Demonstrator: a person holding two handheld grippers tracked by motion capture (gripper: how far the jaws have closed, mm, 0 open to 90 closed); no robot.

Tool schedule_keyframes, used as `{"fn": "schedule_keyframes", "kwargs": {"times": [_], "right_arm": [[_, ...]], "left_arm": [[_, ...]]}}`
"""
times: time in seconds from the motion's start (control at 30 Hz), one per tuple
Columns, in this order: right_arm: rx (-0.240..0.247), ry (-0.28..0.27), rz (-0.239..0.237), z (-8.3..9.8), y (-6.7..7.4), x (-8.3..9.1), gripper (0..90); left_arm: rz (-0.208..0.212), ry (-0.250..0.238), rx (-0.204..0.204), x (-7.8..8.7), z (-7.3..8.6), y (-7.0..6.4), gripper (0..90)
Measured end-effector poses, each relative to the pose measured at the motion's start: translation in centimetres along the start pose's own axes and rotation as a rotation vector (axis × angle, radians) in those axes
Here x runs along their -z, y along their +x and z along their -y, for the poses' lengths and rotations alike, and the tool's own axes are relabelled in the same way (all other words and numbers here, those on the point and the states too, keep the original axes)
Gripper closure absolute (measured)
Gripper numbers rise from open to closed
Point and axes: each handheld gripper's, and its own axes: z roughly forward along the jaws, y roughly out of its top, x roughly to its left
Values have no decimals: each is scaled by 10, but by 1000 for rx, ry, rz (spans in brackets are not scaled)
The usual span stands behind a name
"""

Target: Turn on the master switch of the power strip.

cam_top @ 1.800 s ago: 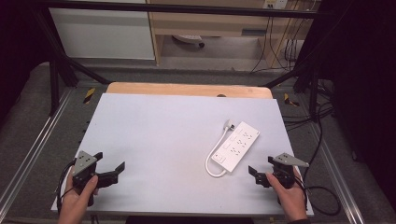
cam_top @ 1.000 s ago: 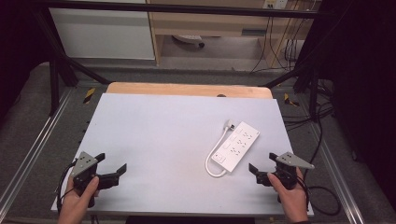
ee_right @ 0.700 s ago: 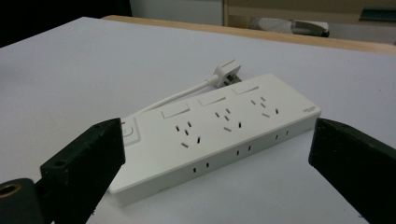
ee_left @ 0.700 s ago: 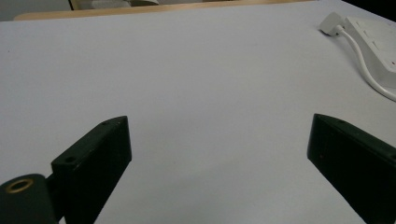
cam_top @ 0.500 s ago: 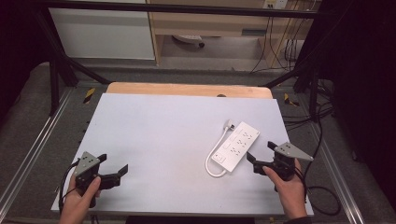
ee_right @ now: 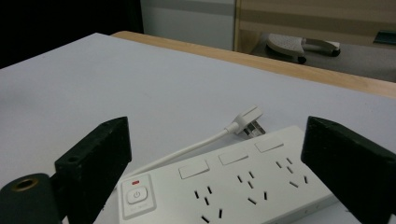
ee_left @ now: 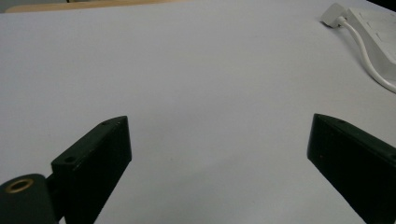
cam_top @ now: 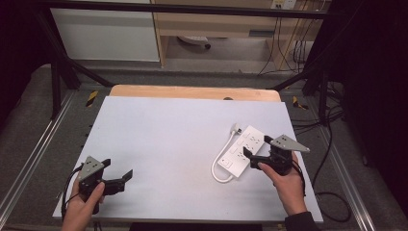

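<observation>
White-topped desk [cam_top: 159,139]: a white rigid plastic power strip [cam_top: 243,150] with a short looped cord [cam_top: 220,161] is seen at right-centre. It is judged light, stiff and smooth; best gripped across its narrow width. Right tongs [cam_top: 253,155] are held apart over its switch end, having just closed slightly, nothing clamped. Left tongs [cam_top: 126,176] are apart, empty.

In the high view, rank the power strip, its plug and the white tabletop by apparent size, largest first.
1. white tabletop
2. power strip
3. plug, clearly the smallest

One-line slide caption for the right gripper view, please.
Right gripper, jaws wide apart, poised above a white power strip whose cord and plug lie on the white table.
</observation>
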Motion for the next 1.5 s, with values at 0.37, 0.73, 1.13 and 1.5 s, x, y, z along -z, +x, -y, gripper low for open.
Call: {"fn": "schedule_keyframes", "kwargs": {"times": [0.37,0.73,1.13,1.5], "right_arm": [[3,-29,41,-3,2,-3,333],[9,-72,33,-4,2,-7,621],[38,-88,17,-4,12,-21,784],[64,-75,-14,0,18,-27,885]], "left_arm": [[-4,-11,-1,1,-1,0,64],[-2,-9,-7,0,-1,0,64],[10,-17,-19,1,-1,-1,64],[6,-13,-18,0,-1,-1,64]]}}
